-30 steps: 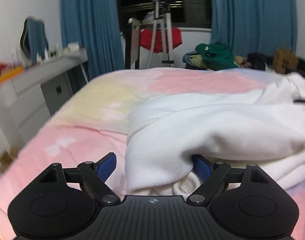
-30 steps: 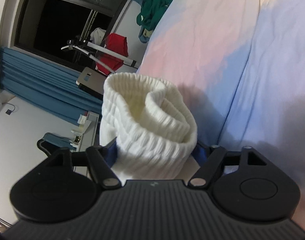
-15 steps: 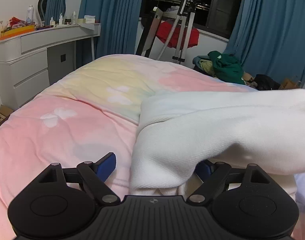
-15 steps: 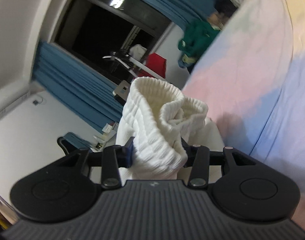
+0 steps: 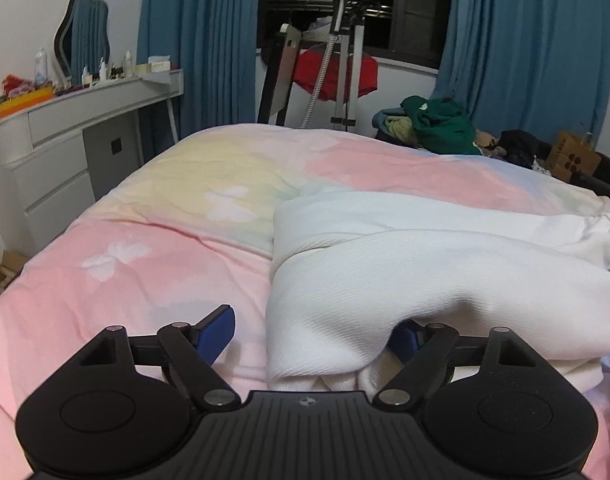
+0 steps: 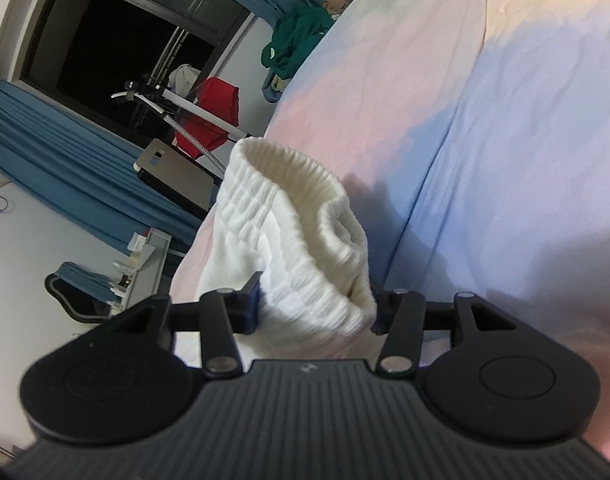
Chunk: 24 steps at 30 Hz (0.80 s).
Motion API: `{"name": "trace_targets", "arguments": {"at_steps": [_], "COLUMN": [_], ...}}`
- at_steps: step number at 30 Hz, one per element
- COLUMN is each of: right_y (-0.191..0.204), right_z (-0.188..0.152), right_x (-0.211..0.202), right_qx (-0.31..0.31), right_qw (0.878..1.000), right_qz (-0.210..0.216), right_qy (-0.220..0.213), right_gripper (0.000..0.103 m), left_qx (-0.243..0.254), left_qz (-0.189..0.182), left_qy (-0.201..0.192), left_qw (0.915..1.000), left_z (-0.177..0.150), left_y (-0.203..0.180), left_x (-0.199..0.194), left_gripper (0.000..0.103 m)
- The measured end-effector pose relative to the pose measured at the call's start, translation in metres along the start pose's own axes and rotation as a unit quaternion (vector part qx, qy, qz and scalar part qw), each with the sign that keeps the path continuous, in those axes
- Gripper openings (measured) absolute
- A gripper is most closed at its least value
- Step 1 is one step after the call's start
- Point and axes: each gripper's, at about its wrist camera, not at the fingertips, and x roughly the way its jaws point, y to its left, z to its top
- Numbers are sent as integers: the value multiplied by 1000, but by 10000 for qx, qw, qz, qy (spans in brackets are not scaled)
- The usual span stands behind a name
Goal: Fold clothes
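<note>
Right tool (image 6: 315,312) opening, ribbed cuff (image 6: 293,236) between jaws. Left tool (image 5: 313,330) closing, jaws wide, garment (image 5: 445,276) fold between, lying on bed (image 5: 165,240). Mid-fold; next probably lay cuff flat, release.

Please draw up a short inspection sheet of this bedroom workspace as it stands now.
Surface: pastel pink, yellow and blue quilted bed cover, lightly wrinkled.
Job's things: white knitted garment bunched on the bed; its ribbed cuff stands up.
Clutter: green clothes heap beyond the bed; bottles on grey dresser.
Grippers: left gripper closing, one finger clear of the fabric; right gripper opening, cuff between fingers.
Cables: nothing seen.
Surroundings: blue curtains, dark window, red cloth on rack.
</note>
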Motion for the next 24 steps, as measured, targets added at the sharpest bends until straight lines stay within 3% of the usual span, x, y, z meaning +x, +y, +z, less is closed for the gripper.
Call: {"name": "trace_targets", "arguments": {"at_steps": [4,12,20,24], "right_y": [2,21,48,45], "right_z": [-8,-13,5,9], "right_x": [1,6,0,2], "right_qx": [-114,-873,-1393,-1522], "right_qw": [9999,9961,9834,9836], "right_qz": [-28,-52,888,505], "right_qy": [110,-145,-750,-822], "right_gripper": [67,67,61,61], "left_qx": [357,332,364,374], "left_qz": [72,155,77,5], "left_qy": [-225,-346,-465,-416], "left_qw": [9991,9987,9982,9984], "left_z": [-3,-5,-7,-8], "left_y": [-10,-12,-14,-14], "left_x": [-8,-12,-15,-14], "left_gripper": [76,76,76,77]}}
